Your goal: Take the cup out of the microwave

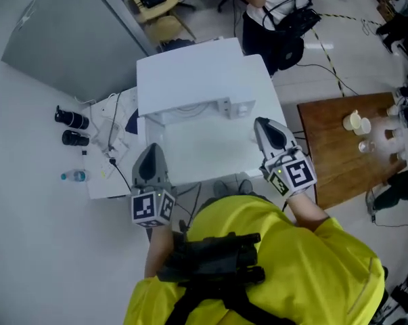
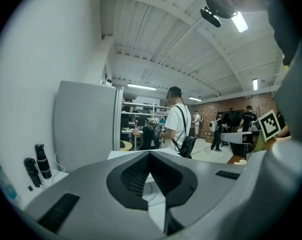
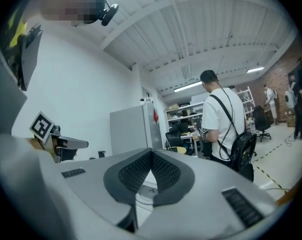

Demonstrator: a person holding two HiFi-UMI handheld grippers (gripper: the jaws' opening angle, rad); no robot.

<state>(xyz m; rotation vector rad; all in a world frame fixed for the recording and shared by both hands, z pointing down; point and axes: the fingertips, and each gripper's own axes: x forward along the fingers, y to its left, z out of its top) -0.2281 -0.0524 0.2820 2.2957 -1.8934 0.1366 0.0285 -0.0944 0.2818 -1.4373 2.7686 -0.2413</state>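
Note:
The white microwave [image 1: 197, 80] stands on a white table [image 1: 204, 154], and I see it from above; its inside and any cup in it are hidden. Both grippers are held up in front of it, pointing roughly level toward it. My left gripper [image 1: 151, 149] is over the table's front left part, with its jaws closed tip to tip and nothing between them [image 2: 149, 154]. My right gripper [image 1: 260, 122] is near the microwave's front right corner. Its jaws also meet at the tips and hold nothing [image 3: 152, 152].
Two black cylinders [image 1: 72, 119] and a small water bottle [image 1: 74, 176] lie on the table's left side among cables. A wooden table [image 1: 339, 154] at right carries cups [image 1: 356, 122]. A grey cabinet [image 1: 61, 32] stands back left. A person [image 1: 271, 12] stands behind the microwave.

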